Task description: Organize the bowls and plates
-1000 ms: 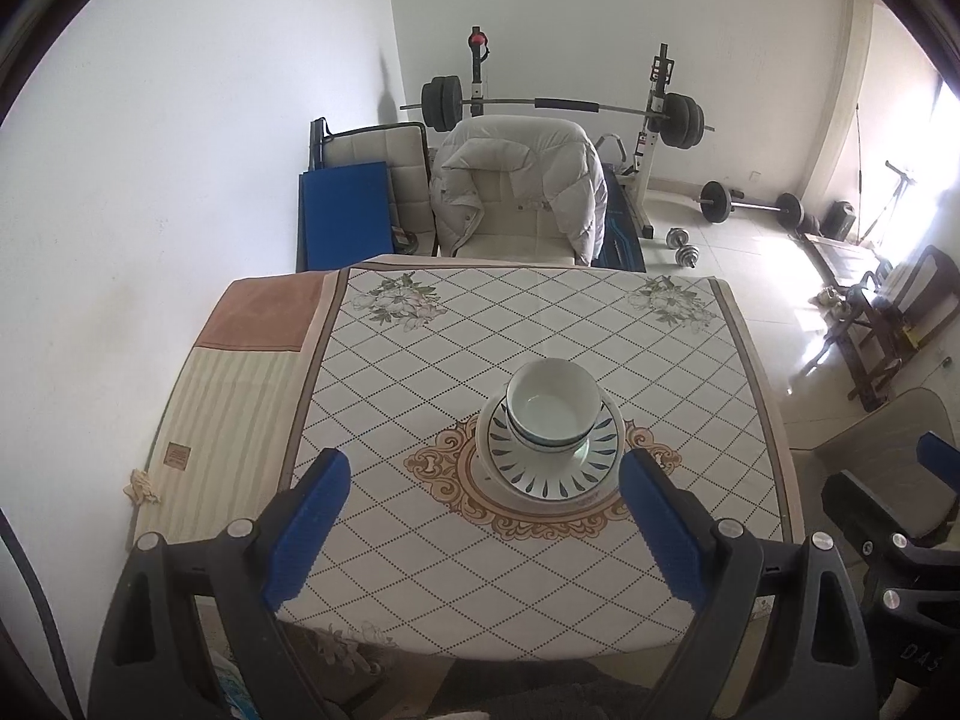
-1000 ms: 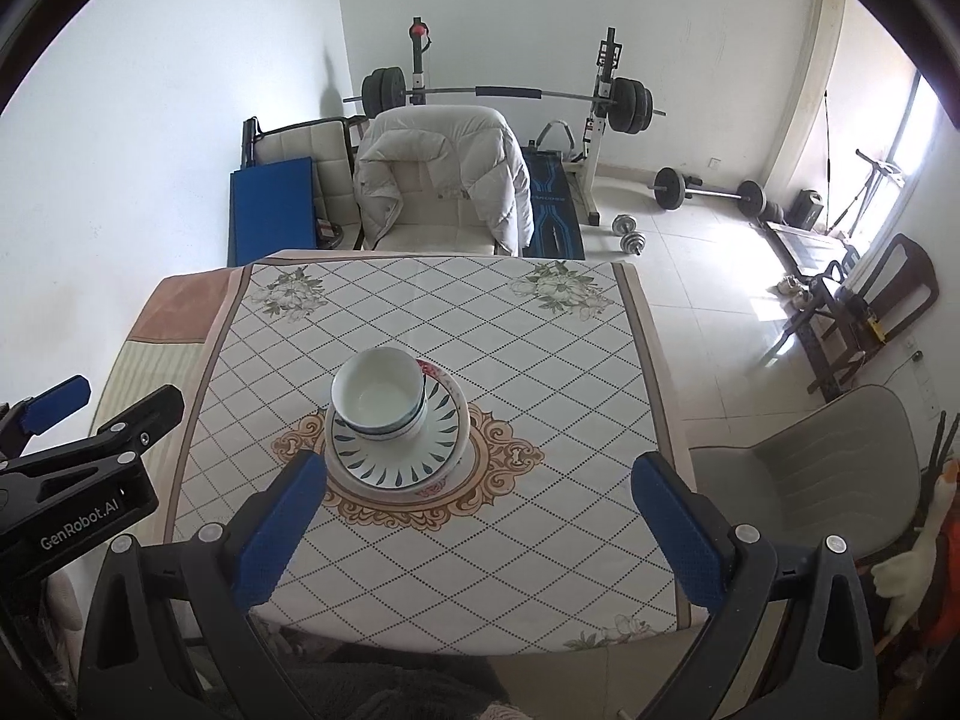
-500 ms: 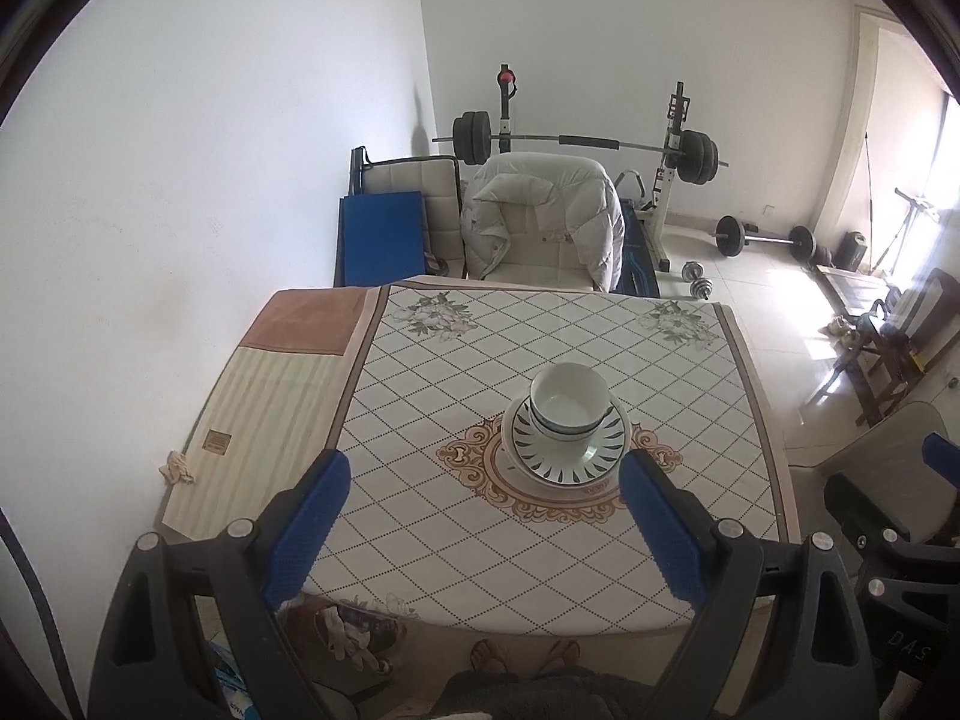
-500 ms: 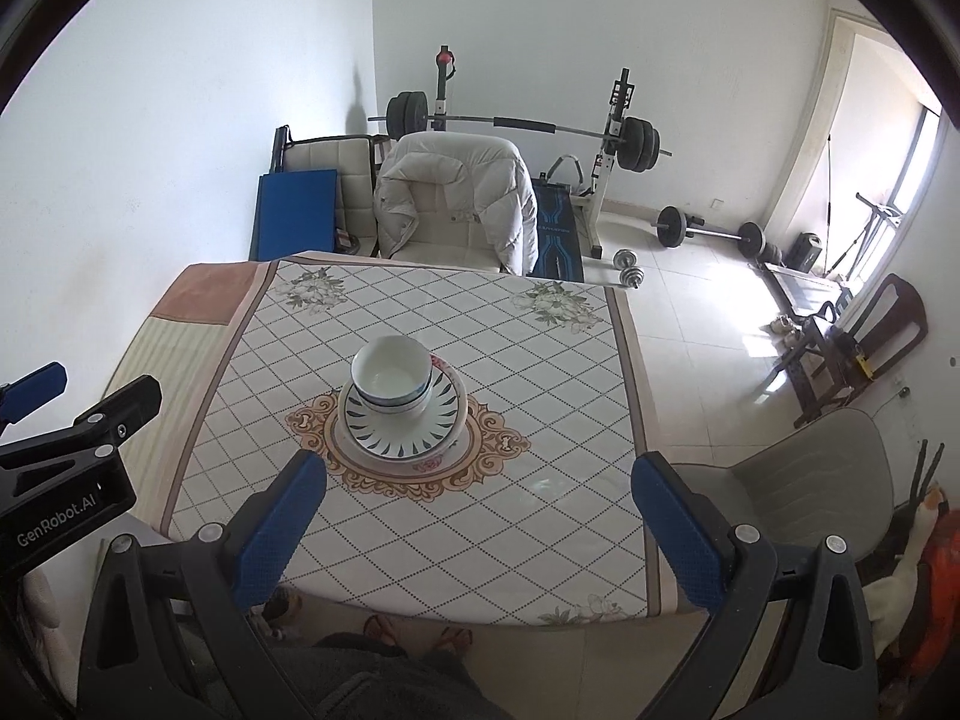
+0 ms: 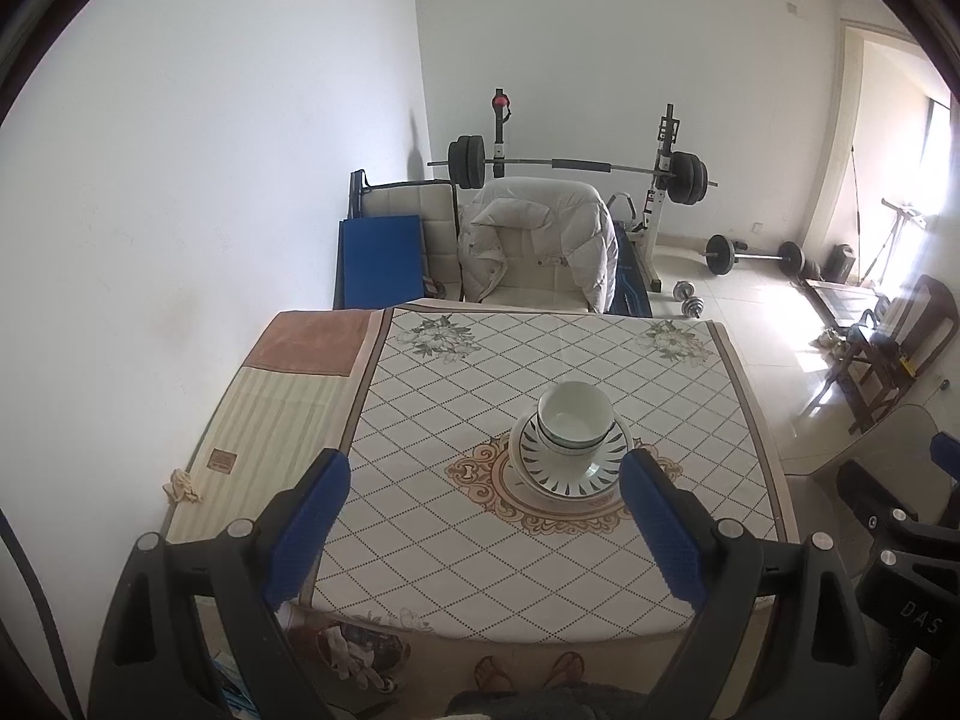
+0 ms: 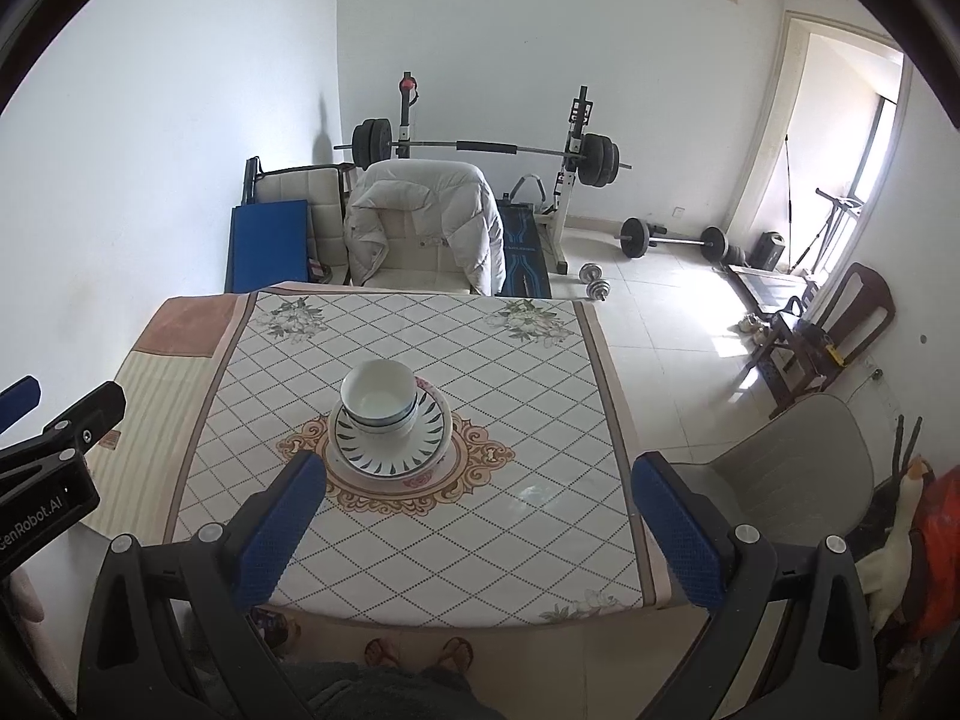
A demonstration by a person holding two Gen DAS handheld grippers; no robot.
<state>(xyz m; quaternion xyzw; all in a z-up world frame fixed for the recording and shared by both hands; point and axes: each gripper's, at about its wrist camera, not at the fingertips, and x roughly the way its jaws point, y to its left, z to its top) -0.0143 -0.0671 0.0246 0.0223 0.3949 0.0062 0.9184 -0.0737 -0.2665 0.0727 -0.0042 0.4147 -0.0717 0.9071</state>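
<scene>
White bowls (image 5: 574,423) with a dark rim band sit nested on a stack of patterned plates (image 5: 564,471) at the middle of the table; the stack also shows in the right wrist view, bowls (image 6: 378,396) on plates (image 6: 393,450). My left gripper (image 5: 483,525) is open and empty, held high above the table's near edge. My right gripper (image 6: 474,525) is open and empty, also high above the near edge. The left gripper's body (image 6: 42,456) shows at the left of the right wrist view.
The table (image 5: 468,540) has a diamond-pattern cloth and stands against the left wall. A chair with a white jacket (image 5: 540,246) stands at the far side, a barbell rack (image 5: 570,165) behind it. A grey chair (image 6: 786,480) stands to the right.
Both grippers have risen and pulled back from the table, so the table and dishes look smaller. The dishes have not moved. Both grippers stay open.
</scene>
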